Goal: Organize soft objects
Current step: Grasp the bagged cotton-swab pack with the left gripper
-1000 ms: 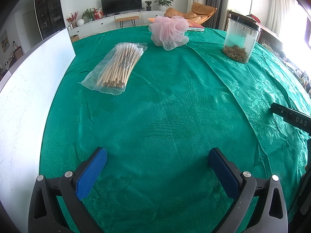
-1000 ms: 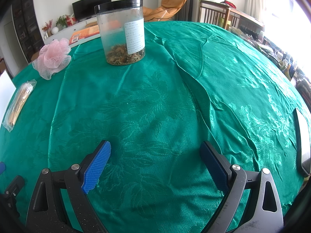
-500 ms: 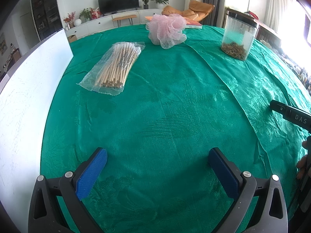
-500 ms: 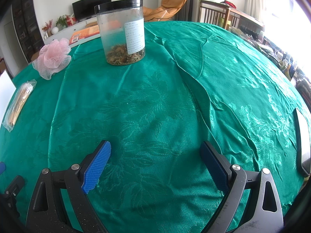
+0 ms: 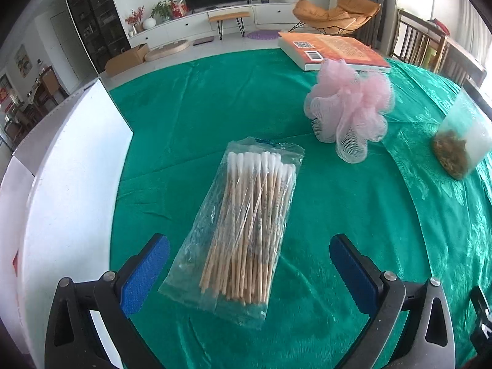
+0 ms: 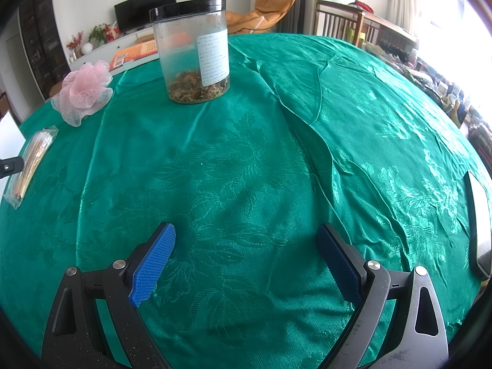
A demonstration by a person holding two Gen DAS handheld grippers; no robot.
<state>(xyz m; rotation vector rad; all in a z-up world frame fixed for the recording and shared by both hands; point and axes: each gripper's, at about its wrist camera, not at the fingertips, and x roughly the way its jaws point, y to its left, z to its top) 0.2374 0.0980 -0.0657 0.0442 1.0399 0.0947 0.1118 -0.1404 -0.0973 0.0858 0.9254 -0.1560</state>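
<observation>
A clear bag of cotton swabs (image 5: 246,230) lies on the green tablecloth (image 5: 353,203). My left gripper (image 5: 249,264) is open, its blue pads on either side of the bag's near end without touching it. A pink mesh bath puff (image 5: 350,107) sits beyond the bag to the right. In the right wrist view the puff (image 6: 84,90) and the swab bag (image 6: 30,163) show at the far left. My right gripper (image 6: 246,258) hangs open over bare cloth with nothing between its fingers.
A white box (image 5: 61,190) stands along the table's left edge. An orange book (image 5: 335,49) lies at the far edge. A clear jar with a black lid (image 6: 192,52) holds dried bits. A dark phone (image 6: 478,224) lies at the right edge.
My left gripper has moved forward and left across the table until its open fingers flank the swab bag. The right gripper has stayed still.
</observation>
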